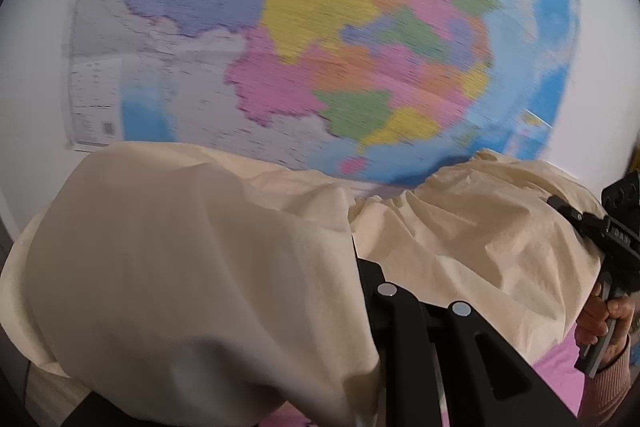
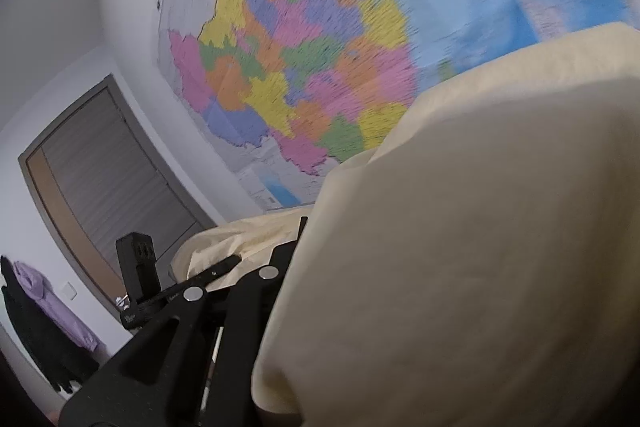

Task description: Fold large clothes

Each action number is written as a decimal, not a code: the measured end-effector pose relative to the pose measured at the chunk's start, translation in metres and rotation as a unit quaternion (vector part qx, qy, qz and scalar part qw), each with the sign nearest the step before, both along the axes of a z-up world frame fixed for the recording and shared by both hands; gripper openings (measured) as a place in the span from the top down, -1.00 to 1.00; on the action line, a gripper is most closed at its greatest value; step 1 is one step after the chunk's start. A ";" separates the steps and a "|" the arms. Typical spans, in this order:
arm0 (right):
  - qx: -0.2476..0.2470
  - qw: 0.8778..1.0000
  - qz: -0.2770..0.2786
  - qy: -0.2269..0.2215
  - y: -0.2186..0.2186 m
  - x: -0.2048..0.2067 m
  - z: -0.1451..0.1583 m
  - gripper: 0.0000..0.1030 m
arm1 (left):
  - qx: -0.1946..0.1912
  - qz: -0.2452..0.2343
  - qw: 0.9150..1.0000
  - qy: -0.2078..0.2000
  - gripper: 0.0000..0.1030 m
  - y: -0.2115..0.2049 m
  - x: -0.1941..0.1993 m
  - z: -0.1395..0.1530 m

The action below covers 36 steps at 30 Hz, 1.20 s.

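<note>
The cream garment [image 1: 192,267] is lifted off the surface and hangs between my two grippers in front of a wall map [image 1: 320,27]; both wrist views show it draped over the fingers, bunched and creased, with no clean fold line to be seen. I judge the task to be at an early or middle stage: the cloth is picked up and spread between my hands, and laying it flat, folding it and squaring it all appear to be left.

Left gripper [image 1: 354,247]: jaws nearly together, clamped on an edge of the garment, whose cloth falls over the fingers and hides the tips. Right gripper [image 2: 302,227]: jaws likewise nearly together, clamped on the garment, which covers the right half of that view.

In the left wrist view my right hand [image 1: 600,315] grips its handle beside the far end of the cloth. A patch of pink surface [image 1: 556,379] shows below the garment. A door [image 2: 104,179] stands at the left of the right wrist view.
</note>
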State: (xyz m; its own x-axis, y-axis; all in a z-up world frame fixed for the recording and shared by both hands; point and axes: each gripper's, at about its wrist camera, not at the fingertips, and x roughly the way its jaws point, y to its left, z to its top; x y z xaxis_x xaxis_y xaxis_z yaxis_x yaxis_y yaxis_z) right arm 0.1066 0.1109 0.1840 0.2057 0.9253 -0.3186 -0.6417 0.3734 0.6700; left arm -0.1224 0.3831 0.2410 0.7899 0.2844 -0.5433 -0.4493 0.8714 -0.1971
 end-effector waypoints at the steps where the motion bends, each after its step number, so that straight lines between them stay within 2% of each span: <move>1: 0.003 1.000 0.004 0.002 0.010 0.002 -0.001 0.74 | 0.002 0.006 1.000 0.000 0.67 0.006 -0.002 0.001; 5: 0.014 1.000 0.022 0.005 0.050 0.012 -0.005 0.74 | 0.012 0.044 0.999 0.002 0.67 0.045 -0.004 0.007; 11: 0.017 0.998 0.058 -0.018 0.121 0.007 -0.016 0.74 | 0.021 0.109 0.994 0.000 0.67 0.107 -0.007 0.003; 14: 0.000 0.997 0.076 -0.015 0.154 -0.006 -0.048 0.74 | 0.019 0.148 0.989 0.018 0.67 0.147 -0.010 -0.022; 16: -0.030 0.996 0.083 0.002 0.174 -0.019 -0.086 0.74 | 0.022 0.172 0.984 0.047 0.66 0.165 -0.012 -0.052; 19: -0.101 0.988 0.109 0.038 0.190 -0.037 -0.149 0.65 | -0.026 0.202 0.974 0.098 0.67 0.191 -0.019 -0.115; 20: -0.123 0.984 0.116 0.050 0.189 -0.044 -0.168 0.60 | -0.039 0.215 0.969 0.112 0.67 0.197 -0.023 -0.136; 22: -0.125 0.983 0.120 0.059 0.180 -0.050 -0.179 0.49 | -0.056 0.227 0.966 0.112 0.65 0.204 -0.033 -0.157; 25: -0.124 0.980 0.142 0.064 0.159 -0.053 -0.172 0.12 | -0.087 0.228 0.966 0.087 0.64 0.210 -0.050 -0.165; 26: -0.122 0.980 0.147 0.064 0.151 -0.053 -0.168 -0.04 | -0.089 0.228 0.966 0.088 0.64 0.212 -0.051 -0.164; 27: -0.117 0.980 0.145 0.064 0.136 -0.052 -0.163 -0.10 | -0.088 0.228 0.966 0.089 0.64 0.213 -0.053 -0.162; 29: -0.113 0.982 0.138 0.069 0.114 -0.047 -0.157 -0.10 | -0.085 0.224 0.967 0.086 0.64 0.216 -0.054 -0.159; 34: -0.088 0.989 0.063 0.105 0.048 -0.030 -0.157 -0.04 | -0.089 0.233 0.965 0.086 0.64 0.225 -0.058 -0.157; 35: -0.080 0.989 0.056 0.114 0.039 -0.026 -0.163 0.13 | -0.087 0.234 0.964 0.092 0.62 0.223 -0.056 -0.158; 36: -0.071 0.988 0.059 0.124 0.035 -0.026 -0.167 0.39 | -0.087 0.235 0.963 0.100 0.58 0.223 -0.054 -0.161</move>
State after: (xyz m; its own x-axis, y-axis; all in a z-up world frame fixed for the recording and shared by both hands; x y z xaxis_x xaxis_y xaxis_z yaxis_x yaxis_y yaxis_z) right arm 0.0810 0.1458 0.0168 -0.0018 0.8809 -0.4734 -0.5090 0.4066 0.7586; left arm -0.1769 0.6058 0.0804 0.4710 0.4761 -0.7426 -0.8301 0.5240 -0.1905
